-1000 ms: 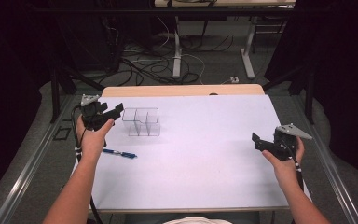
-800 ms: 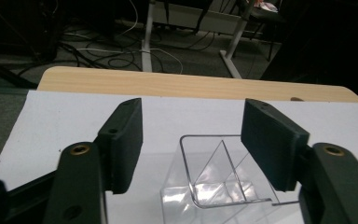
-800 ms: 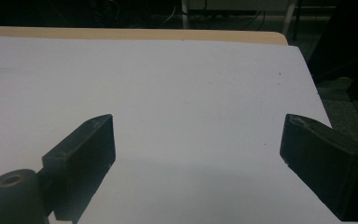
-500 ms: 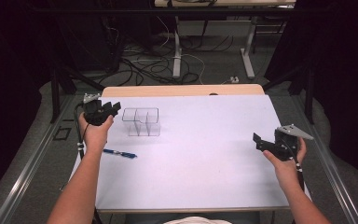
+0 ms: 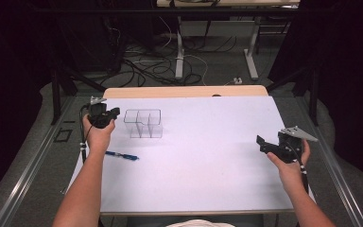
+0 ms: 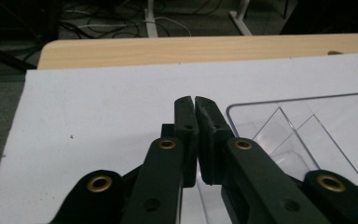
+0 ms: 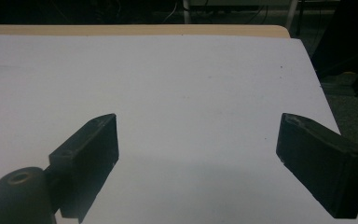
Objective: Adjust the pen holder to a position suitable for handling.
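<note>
Your left gripper (image 5: 108,115), fingers just clenched on nothing, sits beside the clear plastic divided organizer (image 5: 143,123) at upper left of the white table (image 5: 208,161); your right gripper (image 5: 276,147) waits released at far right. The organizer looks light, stiff and slippery, so pinch a wall. The left gripper view shows its dividers; the high view adds the blue pen (image 5: 122,155).
</note>
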`<act>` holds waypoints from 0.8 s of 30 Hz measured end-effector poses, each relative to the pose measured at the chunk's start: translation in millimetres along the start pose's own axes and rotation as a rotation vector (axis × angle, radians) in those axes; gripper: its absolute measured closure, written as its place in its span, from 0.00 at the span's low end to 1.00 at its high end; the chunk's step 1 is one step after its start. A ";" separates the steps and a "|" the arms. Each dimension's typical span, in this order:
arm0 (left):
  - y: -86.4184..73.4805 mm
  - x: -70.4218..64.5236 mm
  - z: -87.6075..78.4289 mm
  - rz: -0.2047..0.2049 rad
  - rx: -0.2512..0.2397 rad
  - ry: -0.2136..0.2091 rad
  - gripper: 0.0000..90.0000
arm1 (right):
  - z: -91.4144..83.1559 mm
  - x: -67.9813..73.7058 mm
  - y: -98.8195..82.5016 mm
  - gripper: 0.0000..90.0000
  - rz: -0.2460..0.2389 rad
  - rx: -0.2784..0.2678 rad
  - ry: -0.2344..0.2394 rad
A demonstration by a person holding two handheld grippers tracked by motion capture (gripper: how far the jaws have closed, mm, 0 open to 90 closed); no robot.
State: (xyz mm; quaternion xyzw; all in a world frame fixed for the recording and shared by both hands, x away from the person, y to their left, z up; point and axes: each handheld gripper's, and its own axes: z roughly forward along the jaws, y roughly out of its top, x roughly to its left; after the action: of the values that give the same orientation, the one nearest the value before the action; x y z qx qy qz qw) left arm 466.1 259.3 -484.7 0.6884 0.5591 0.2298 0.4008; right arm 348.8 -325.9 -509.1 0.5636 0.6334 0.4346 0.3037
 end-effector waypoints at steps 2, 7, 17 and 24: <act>-1.5 -0.9 5.1 -0.003 0.014 -0.010 1.00 | -0.9 -0.4 0.1 0.14 -0.001 0.022 0.006; -1.8 -4.9 8.3 -0.004 0.055 -0.015 1.00 | 0.2 0.0 -0.5 0.14 0.000 0.022 0.012; -1.4 -11.4 10.4 -0.008 0.065 -0.028 1.00 | 1.1 -1.8 -1.3 0.15 0.000 0.022 0.007; -2.1 -11.0 10.3 -0.008 0.066 -0.034 1.00 | 1.7 -0.9 -1.6 0.16 0.008 0.037 0.016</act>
State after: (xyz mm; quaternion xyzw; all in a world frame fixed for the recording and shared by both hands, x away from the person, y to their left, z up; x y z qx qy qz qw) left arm 469.8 245.9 -490.8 0.7029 0.5622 0.1980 0.3882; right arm 349.8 -326.4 -511.4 0.5682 0.6416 0.4284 0.2865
